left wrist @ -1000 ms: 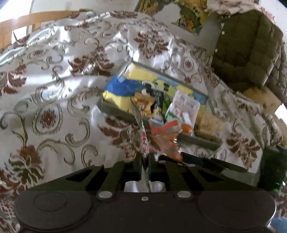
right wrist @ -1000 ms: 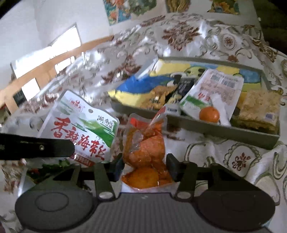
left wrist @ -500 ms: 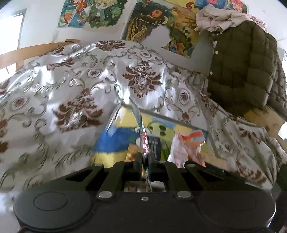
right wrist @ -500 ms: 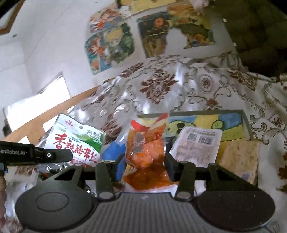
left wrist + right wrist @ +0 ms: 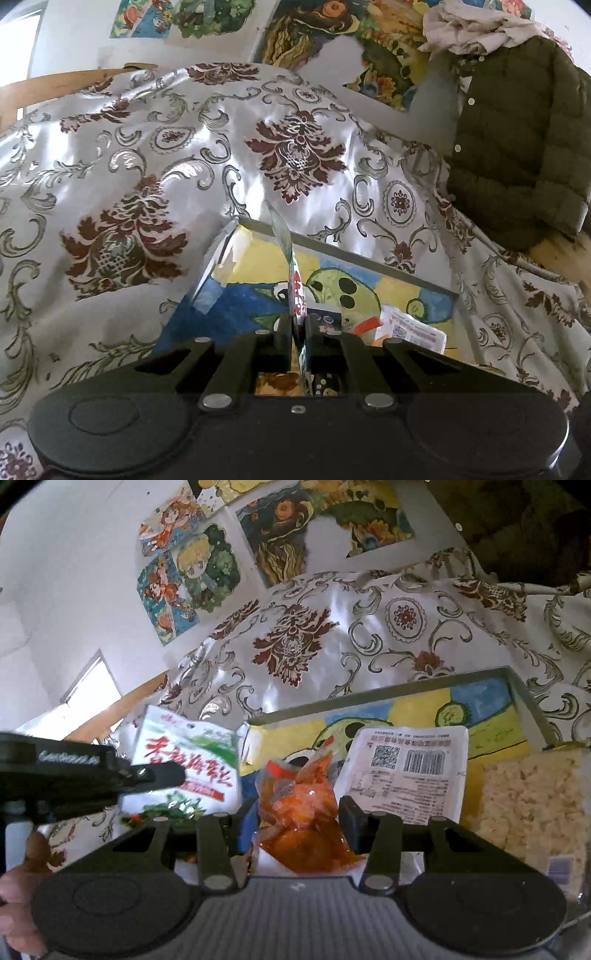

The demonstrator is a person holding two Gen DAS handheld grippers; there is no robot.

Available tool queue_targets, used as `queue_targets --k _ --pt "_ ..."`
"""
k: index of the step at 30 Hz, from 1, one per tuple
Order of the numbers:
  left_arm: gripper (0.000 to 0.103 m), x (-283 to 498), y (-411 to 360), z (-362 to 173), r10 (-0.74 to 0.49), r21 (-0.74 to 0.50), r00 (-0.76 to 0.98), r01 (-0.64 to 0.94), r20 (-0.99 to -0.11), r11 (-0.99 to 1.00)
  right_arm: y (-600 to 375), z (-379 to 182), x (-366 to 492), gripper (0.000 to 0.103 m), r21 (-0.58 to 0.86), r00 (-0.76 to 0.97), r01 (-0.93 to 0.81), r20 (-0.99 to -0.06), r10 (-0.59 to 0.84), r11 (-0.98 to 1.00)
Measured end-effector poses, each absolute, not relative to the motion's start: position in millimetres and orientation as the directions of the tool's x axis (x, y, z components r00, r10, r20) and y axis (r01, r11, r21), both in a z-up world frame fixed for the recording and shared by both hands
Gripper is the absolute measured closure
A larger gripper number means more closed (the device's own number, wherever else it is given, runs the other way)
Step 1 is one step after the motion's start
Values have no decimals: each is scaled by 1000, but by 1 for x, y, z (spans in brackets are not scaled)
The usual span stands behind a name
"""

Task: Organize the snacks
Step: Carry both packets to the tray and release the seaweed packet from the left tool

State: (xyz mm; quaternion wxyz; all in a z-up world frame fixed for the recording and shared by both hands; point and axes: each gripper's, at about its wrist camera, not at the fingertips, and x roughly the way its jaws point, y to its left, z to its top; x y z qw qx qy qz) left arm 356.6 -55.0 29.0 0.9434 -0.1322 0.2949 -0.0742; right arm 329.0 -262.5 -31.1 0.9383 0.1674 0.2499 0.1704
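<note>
My left gripper (image 5: 296,326) is shut on the white-and-green seaweed snack packet (image 5: 291,273), seen edge-on here and flat in the right wrist view (image 5: 188,760), held over the left end of the grey tray (image 5: 354,254). My right gripper (image 5: 297,808) is shut on a clear pouch of orange-red snacks (image 5: 306,812), held above the tray (image 5: 524,698). In the tray lie a white packet with barcode (image 5: 410,771) and a pale rice-crisp block (image 5: 532,805).
The tray's floor is a painted yellow, blue and green picture (image 5: 343,288). It sits on a shiny floral tablecloth (image 5: 155,155). A green quilted jacket (image 5: 517,140) hangs at the right. Posters (image 5: 192,568) cover the wall behind.
Both grippers moved forward with their packets, from in front of the tray to over it. The cameras tilted up, so the wall and posters came into view.
</note>
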Motion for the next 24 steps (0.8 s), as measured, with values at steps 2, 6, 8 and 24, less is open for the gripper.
queue_targets --k 2,6,8,24 --pt "97 360 -55 27 -215 -286 813 63 -541 956 -257 -34 328 52 383 815 -239 -421 399 892" --pt "97 363 -52 20 -219 -291 804 60 -552 955 -245 -34 325 51 332 819 -250 -429 381 910" --pt "97 363 -49 16 -216 -299 800 48 -560 953 -239 -34 324 50 304 821 -250 -437 368 919" --pt "19 342 -35 1 -81 -226 792 -74 -605 971 -227 -22 299 18 176 843 -246 -446 300 953"
